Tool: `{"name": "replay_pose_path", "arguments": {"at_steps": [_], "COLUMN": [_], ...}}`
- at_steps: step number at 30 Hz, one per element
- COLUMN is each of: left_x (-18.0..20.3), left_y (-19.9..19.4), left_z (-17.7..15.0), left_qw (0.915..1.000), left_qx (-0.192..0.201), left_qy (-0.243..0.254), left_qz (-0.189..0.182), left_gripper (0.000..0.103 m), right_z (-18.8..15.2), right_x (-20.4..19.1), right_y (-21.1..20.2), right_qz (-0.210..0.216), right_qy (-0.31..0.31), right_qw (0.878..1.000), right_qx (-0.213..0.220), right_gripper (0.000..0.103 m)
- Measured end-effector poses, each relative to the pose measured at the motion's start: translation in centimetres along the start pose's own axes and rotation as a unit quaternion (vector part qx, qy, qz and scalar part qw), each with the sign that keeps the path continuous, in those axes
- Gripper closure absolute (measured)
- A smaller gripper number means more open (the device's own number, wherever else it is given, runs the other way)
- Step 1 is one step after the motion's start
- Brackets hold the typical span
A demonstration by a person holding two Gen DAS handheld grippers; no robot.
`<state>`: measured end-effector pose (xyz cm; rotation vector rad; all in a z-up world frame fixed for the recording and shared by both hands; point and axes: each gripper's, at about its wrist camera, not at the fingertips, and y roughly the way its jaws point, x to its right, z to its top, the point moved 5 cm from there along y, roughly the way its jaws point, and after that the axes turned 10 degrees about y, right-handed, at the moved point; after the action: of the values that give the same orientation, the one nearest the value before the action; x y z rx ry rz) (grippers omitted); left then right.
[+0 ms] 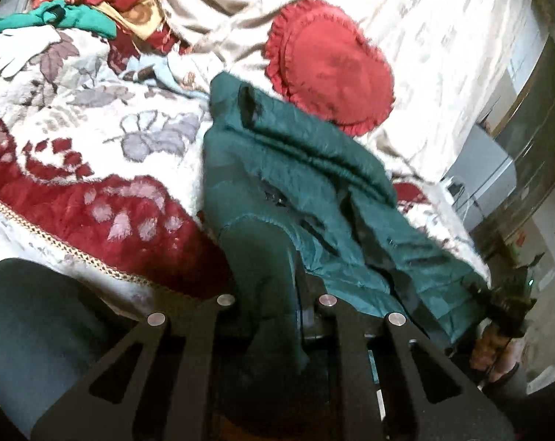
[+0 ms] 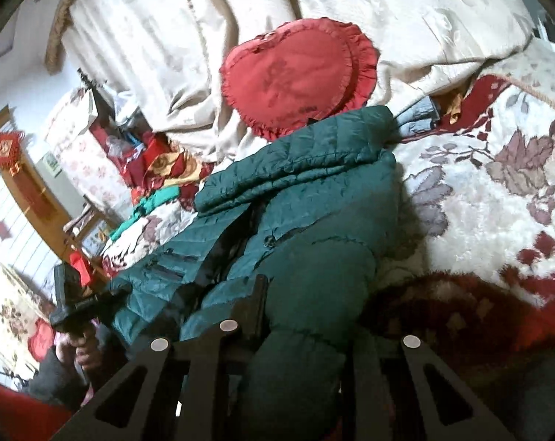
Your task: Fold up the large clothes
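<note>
**Both grippers clamped on the green jacket over the bed**

The dark green quilted jacket (image 1: 314,183) lies stretched across the floral blanket (image 1: 93,139) that covers the bed, running from the blanket's near edge up toward the red heart-shaped cushion (image 1: 332,66), whose lower frill it overlaps. The left gripper (image 1: 273,275) is clenched on a fold of the jacket at the blanket's near edge, cloth bunched thick between its jaws and spilling back over the frame. The right gripper (image 2: 306,294) grasps the jacket's other end the same way, a puffy padded section pinched between its fingers. Each gripper shows in the other's camera, held low at the jacket's far end. A cream bedspread (image 2: 314,7) lies rumpled behind the cushion. A heap of red, gold and bright green cloth (image 1: 93,11) sits toward the blanket's far left corner.
</note>
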<state>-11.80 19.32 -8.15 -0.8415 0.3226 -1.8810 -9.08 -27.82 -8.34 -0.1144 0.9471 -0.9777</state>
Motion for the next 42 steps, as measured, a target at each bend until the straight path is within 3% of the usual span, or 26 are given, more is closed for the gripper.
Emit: {"name": "replay_pose_path", "arguments": {"at_steps": [5, 14, 17, 20, 27, 30, 32, 36, 39, 42], "left_x": [2.7, 6.4, 5.7, 4.8, 4.8, 4.4, 4.2, 2.3, 0.0, -2.4], "left_y": [-3.2, -7.9, -6.4, -5.2, -5.0, -4.7, -3.7, 0.6, 5.8, 12.7], "left_z": [1.8, 5.3, 5.3, 5.3, 8.6, 10.9, 12.8, 16.5, 18.5, 19.8], "left_qw": [0.9989, 0.9889, 0.9918, 0.9938, 0.9861, 0.9797, 0.9778, 0.9795, 0.9831, 0.9840], "left_qx": [0.037, 0.126, 0.112, 0.105, 0.163, 0.193, 0.199, 0.182, 0.147, 0.089], "left_qy": [0.024, 0.061, 0.042, 0.007, -0.033, -0.049, -0.043, -0.046, -0.054, -0.054], "left_qz": [-0.017, -0.051, -0.045, -0.037, -0.011, 0.020, 0.047, 0.072, 0.095, 0.145], "left_gripper": [0.091, 0.091, 0.091, 0.091, 0.091, 0.090, 0.090, 0.090, 0.090, 0.090], "right_z": [0.4, 3.5, 3.9, 3.9, 7.2, 9.6, 11.3, 14.4, 17.0, 19.9], "right_x": [-1.3, -5.5, -5.1, -4.0, -4.8, -5.3, -5.5, -4.9, -3.2, 0.1], "right_y": [-3.3, -9.6, -9.2, -7.6, -6.5, -6.0, -5.1, -2.0, 2.2, 8.4], "right_qz": [-0.002, 0.008, 0.009, 0.020, 0.024, 0.023, 0.019, 0.003, -0.036, -0.073], "right_qy": [-0.012, -0.080, -0.076, -0.043, -0.044, -0.041, -0.038, -0.024, -0.008, 0.048], "right_qw": [1.000, 0.993, 0.992, 0.996, 0.993, 0.989, 0.987, 0.988, 0.992, 0.994], "right_qx": [0.014, 0.089, 0.095, 0.069, 0.104, 0.139, 0.157, 0.152, 0.124, 0.072], "right_gripper": [0.087, 0.087, 0.087, 0.087, 0.087, 0.087, 0.087, 0.087, 0.087, 0.087]}}
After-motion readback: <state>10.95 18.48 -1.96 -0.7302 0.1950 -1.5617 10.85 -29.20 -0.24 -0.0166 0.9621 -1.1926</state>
